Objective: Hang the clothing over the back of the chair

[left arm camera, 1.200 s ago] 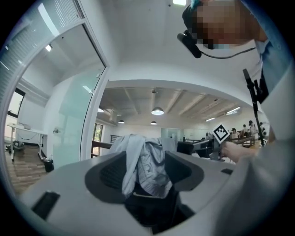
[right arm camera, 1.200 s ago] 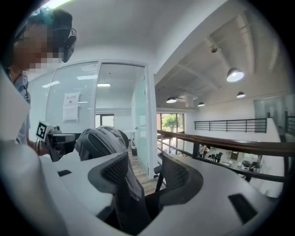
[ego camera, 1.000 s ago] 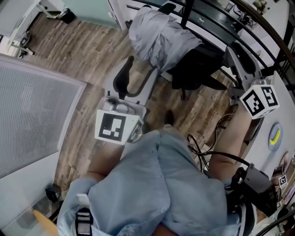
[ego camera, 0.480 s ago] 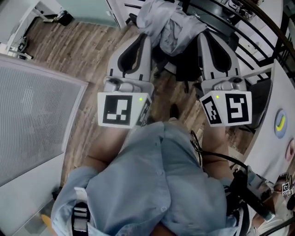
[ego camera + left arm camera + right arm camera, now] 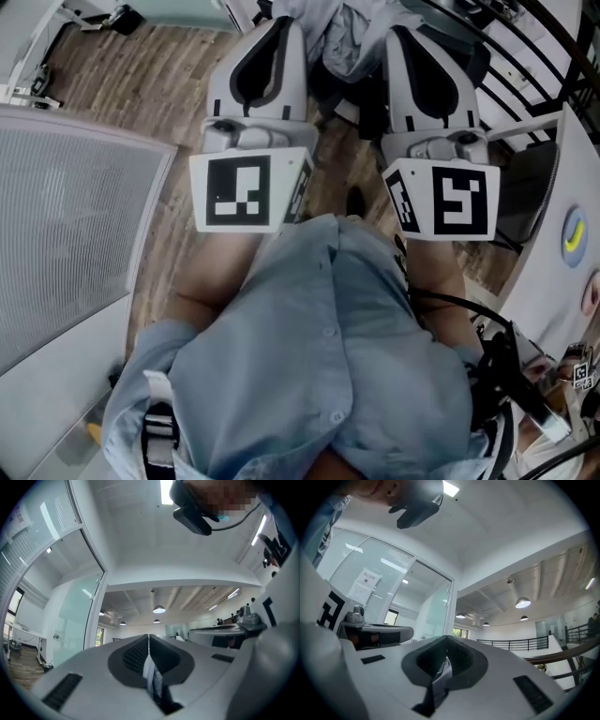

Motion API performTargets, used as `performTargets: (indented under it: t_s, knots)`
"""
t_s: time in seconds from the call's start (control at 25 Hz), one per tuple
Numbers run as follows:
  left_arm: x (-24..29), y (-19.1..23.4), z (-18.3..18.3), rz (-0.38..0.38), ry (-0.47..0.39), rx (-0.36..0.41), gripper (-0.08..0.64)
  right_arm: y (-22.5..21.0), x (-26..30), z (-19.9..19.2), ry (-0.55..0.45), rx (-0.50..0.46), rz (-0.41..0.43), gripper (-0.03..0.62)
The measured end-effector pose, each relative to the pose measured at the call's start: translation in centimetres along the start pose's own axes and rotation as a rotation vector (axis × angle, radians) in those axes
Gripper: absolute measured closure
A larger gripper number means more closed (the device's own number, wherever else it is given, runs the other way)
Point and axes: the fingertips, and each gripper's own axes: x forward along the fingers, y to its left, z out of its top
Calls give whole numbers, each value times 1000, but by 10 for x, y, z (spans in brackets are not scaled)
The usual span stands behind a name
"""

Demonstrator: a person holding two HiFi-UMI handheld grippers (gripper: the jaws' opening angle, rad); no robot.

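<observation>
Grey clothing (image 5: 345, 42) clamped in closed jaws of left gripper (image 5: 279, 26) and right gripper (image 5: 405, 33), near black chair (image 5: 366, 108); railing (image 5: 525, 56) beyond.

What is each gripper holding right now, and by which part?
Both hold the grey clothing. The left gripper is shut on a thin fold of its cloth, and the right gripper likewise. Which part of the garment cannot be told.

My left gripper (image 5: 281, 23) and right gripper (image 5: 405, 33) sit side by side ahead of me, a fold of the clothing (image 5: 345, 37) pinched between each one's jaws. The clothing lies between and beyond them, on the chair (image 5: 367, 108). A panel (image 5: 66, 234) is at my left, the counter (image 5: 565, 164) at my right.
</observation>
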Motion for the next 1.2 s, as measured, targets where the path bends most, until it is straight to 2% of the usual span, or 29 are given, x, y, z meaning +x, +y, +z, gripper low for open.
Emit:
performTargets:
  t_s: [0.28,1.2]
  knots:
    - [9,-11,2,9,0,-22,541,-2,4,-1,6,-23,29,581]
    - [21,-24,-9,12,43,-21,541,-11,9,-12,31,4,55,581]
